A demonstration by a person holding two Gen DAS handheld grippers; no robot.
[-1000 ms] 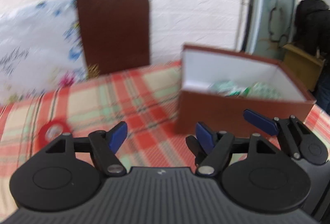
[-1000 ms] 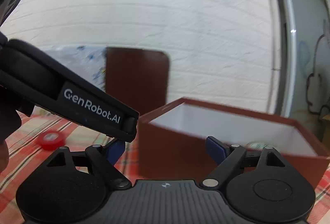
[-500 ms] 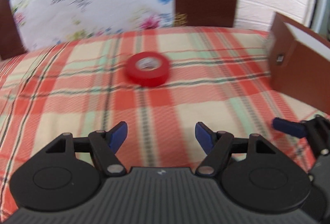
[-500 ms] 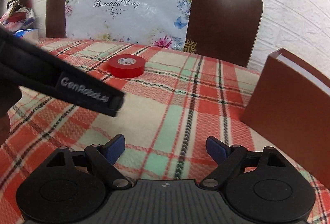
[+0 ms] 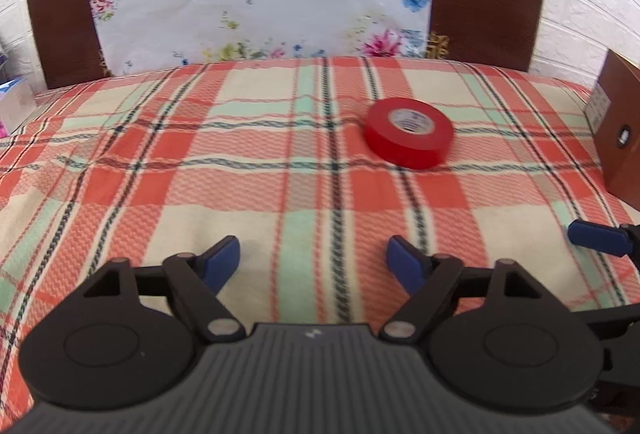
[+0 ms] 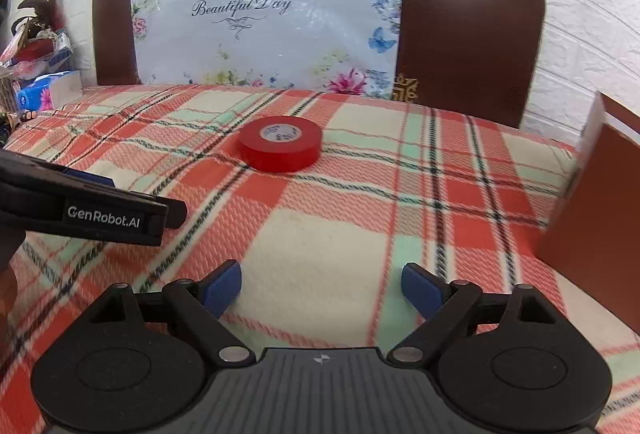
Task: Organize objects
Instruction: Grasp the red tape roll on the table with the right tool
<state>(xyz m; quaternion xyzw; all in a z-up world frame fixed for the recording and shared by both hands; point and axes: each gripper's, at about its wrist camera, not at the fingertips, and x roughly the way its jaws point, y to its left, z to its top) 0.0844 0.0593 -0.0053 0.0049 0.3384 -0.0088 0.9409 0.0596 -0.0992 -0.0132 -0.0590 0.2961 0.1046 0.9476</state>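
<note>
A red roll of tape (image 5: pixel 409 143) lies flat on the plaid tablecloth (image 5: pixel 240 174), ahead and right of my left gripper (image 5: pixel 313 261), which is open and empty. In the right wrist view the tape (image 6: pixel 280 147) lies ahead and slightly left of my right gripper (image 6: pixel 321 289), also open and empty. A brown box (image 5: pixel 620 138) stands at the right edge; it also shows in the right wrist view (image 6: pixel 596 234). Its inside is hidden.
Two brown chair backs (image 6: pixel 468 34) stand behind the table, with a flowered plastic sheet (image 6: pixel 264 18) against them. A tissue pack (image 6: pixel 48 90) and clutter sit far left. The left gripper's body (image 6: pixel 92 210) crosses the right wrist view's left side.
Both views have swung left, away from the brown box and onto the tabletop. The red tape now lies ahead of both grippers. Both grippers stay open.
</note>
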